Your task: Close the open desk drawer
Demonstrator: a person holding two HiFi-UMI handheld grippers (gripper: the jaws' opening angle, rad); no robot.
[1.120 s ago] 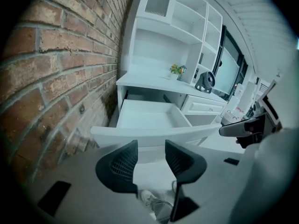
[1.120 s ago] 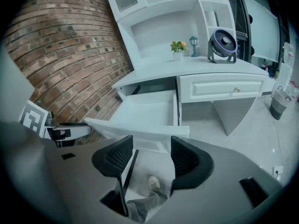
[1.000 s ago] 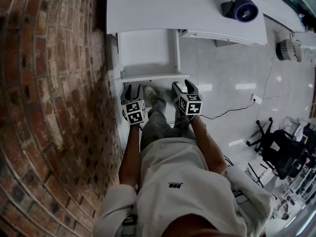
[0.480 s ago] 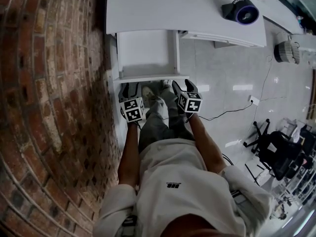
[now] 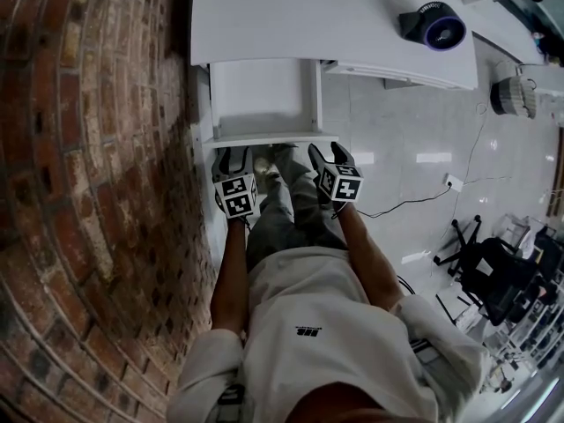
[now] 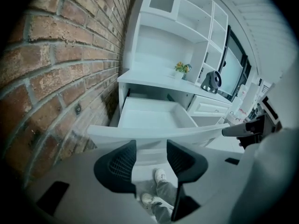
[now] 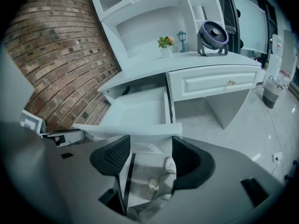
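Observation:
The white desk drawer stands pulled out from under the desk top, empty inside; its front panel faces me. My left gripper hangs open just short of the panel's left part. My right gripper is open too, just short of the panel's right end. In the left gripper view the drawer front runs right across above the open gripper. In the right gripper view the drawer lies straight ahead of the open gripper. Nothing sits between either pair of jaws.
A brick wall runs along the left of the desk. On the desk top stand a dark fan and a small plant. A second, shut drawer sits to the right. My legs and shoes are under the drawer front.
Both grippers have shifted a little toward the drawer front over the last second. My feet have stepped closer under it. The drawer looks the same.

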